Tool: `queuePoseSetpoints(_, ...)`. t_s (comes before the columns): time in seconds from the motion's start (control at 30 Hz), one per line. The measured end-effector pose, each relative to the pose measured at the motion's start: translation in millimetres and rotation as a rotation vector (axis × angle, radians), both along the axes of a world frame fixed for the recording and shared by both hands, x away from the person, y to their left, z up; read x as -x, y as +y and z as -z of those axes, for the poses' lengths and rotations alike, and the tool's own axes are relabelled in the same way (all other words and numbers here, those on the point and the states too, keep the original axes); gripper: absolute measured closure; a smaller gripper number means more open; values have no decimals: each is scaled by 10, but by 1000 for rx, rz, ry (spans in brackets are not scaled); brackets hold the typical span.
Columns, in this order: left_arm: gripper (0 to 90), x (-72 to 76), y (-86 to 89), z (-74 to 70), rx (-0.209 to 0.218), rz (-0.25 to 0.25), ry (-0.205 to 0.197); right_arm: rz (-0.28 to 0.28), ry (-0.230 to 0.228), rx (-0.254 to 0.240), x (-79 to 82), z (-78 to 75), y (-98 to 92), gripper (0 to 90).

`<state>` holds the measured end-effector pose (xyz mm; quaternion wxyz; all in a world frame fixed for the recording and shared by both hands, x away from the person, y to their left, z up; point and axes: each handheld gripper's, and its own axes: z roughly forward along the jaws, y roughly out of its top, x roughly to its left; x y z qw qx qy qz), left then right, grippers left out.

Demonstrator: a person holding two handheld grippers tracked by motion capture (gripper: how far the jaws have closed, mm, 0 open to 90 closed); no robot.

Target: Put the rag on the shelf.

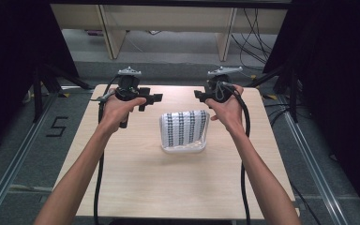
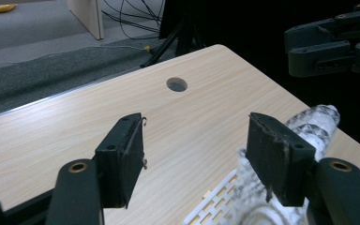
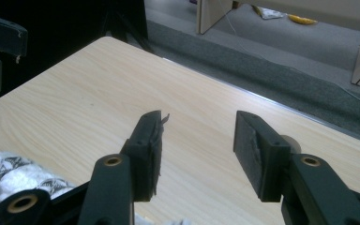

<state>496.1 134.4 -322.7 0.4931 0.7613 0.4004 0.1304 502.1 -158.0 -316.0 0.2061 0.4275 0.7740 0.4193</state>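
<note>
High view: folded patterned cloth [image 1: 184,131] lies mid-table [image 1: 136,178], long axis across, between and just nearer than both grippers; right gripper [image 1: 201,95] closer, left gripper [image 1: 152,99] farther; both fingers apart, empty.

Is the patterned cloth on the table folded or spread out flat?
Folded. The patterned cloth lies as a compact stack with layered white edges at its near side, on the table.

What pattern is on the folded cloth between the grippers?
The folded cloth is white with rows of small black geometric print, clearest in the high view.
</note>
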Motion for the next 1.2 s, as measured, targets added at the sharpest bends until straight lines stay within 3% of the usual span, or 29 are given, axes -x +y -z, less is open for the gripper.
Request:
queuePoseSetpoints(0.3, 343, 108, 63, 20, -8, 12, -8, -19, 8, -41, 83, 3, -87, 466)
queuePoseSetpoints(0.67, 266, 178, 83, 65, -44, 10, -11, -50, 4, -50, 212, -61, -73, 366)
queuePoseSetpoints(0.9, 210, 233, 95, 77, -17, 6, -4, -64, -1, -46, 281, -65, -73, 333)
queuePoseSetpoints(0.93, 208, 242, 97, 80, -12, 5, -5, -63, 11, -66, 294, -61, -64, 330)
queuePoseSetpoints(1.2, 191, 363, 106, 92, -16, 27, -17, -67, 11, -79, 364, -57, -110, 321)
